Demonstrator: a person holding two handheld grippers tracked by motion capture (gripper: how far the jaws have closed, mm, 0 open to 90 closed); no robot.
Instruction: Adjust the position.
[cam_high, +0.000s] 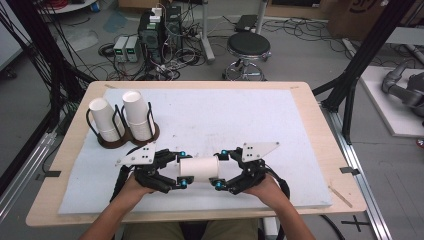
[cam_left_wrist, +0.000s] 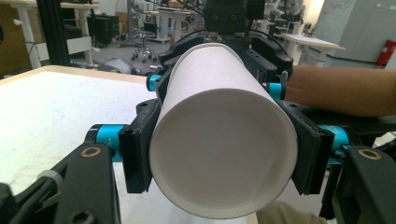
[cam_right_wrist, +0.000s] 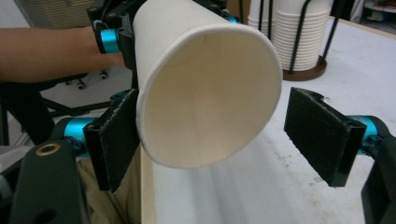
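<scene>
Paper cup (cam_high: 198, 169) lay sideways, held off the white mat (cam_high: 225, 120) between both tools near the table's front edge. Left gripper (cam_high: 181, 169) pinched its closed bottom end, pads (cam_left_wrist: 137, 154) tight on both sides. Right gripper (cam_high: 220, 170) was spread at the open rim; one pad (cam_right_wrist: 116, 135) touched, the other stood clear. Cup stacks in holder (cam_high: 125, 131) sat well apart at far left; mat centre and right lay open.

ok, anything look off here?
The paper cup's mouth looks squashed oval, not round, in the right gripper view. The left gripper clamps its other end; the right gripper is open, one pad clear of the rim.
</scene>
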